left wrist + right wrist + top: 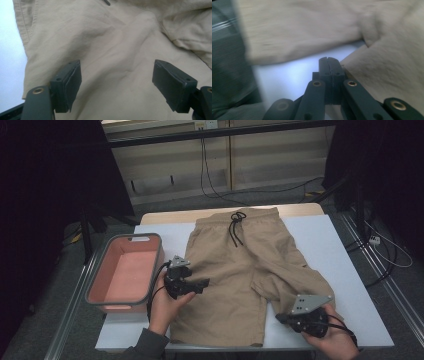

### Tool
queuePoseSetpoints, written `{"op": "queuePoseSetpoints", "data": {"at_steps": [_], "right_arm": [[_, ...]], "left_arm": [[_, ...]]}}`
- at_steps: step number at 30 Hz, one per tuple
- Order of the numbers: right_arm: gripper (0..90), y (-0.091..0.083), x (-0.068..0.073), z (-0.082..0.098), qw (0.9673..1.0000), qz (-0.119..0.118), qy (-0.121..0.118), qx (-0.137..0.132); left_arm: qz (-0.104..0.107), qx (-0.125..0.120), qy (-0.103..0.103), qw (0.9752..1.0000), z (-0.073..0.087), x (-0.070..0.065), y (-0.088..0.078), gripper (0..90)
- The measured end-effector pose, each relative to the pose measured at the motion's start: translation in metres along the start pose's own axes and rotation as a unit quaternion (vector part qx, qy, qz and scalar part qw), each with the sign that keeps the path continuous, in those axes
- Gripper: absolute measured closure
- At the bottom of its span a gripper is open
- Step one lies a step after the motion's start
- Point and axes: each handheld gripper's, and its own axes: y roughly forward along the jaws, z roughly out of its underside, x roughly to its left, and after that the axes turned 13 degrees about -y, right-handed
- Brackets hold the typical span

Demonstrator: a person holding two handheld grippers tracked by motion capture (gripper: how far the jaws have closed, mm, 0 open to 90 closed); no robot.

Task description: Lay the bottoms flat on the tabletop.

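Khaki shorts (245,255) lie flat on the white table (330,250), waistband at the far side with a black drawstring (235,227). My left gripper (201,285) hovers over the shorts' left leg, pointing right. In the left gripper view its jaws (117,65) stand wide apart over the cloth (112,37), with nothing pinched. My right gripper (280,318) is at the near right, beside the hem of the right leg. In the right gripper view it (328,59) is shut, with the hem's edge (387,70) just to its right and bare table under it.
A pink bin (99,272) with a grey rim stands at the table's left edge, close to my left hand. Cables run across the floor behind the table. A strip of bare white table lies right of the shorts.
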Motion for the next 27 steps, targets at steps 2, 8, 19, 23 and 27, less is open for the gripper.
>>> {"op": "queuePoseSetpoints", "data": {"at_steps": [2, 8, 19, 23, 27], "right_arm": [[90.0, 0.002, 0.007, -0.003, 0.9995, -0.030, -0.006, -0.004], [90.0, 0.008, 0.020, -0.007, 0.9979, -0.062, -0.013, -0.013], [62.0, -0.013, -0.018, -0.005, 0.9969, 0.066, 0.025, -0.036], [49.3, -0.016, -0.032, -0.006, 0.9941, 0.094, 0.036, -0.039], [40.9, -0.021, -0.043, -0.004, 0.9908, 0.118, 0.047, -0.047]], "left_arm": [[0.001, -0.002, 0.002, 1.0000, 0.000, -0.002, 0.000, 23.6], [0.011, 0.003, 0.007, 0.9999, 0.001, -0.009, 0.002, 23.6], [0.025, 0.010, 0.012, 0.9996, 0.003, -0.017, 0.009, 23.3], [0.028, 0.009, 0.014, 0.9995, 0.003, -0.020, 0.009, 23.3], [0.037, 0.004, 0.018, 0.9991, 0.003, -0.025, 0.010, 23.3]]}}
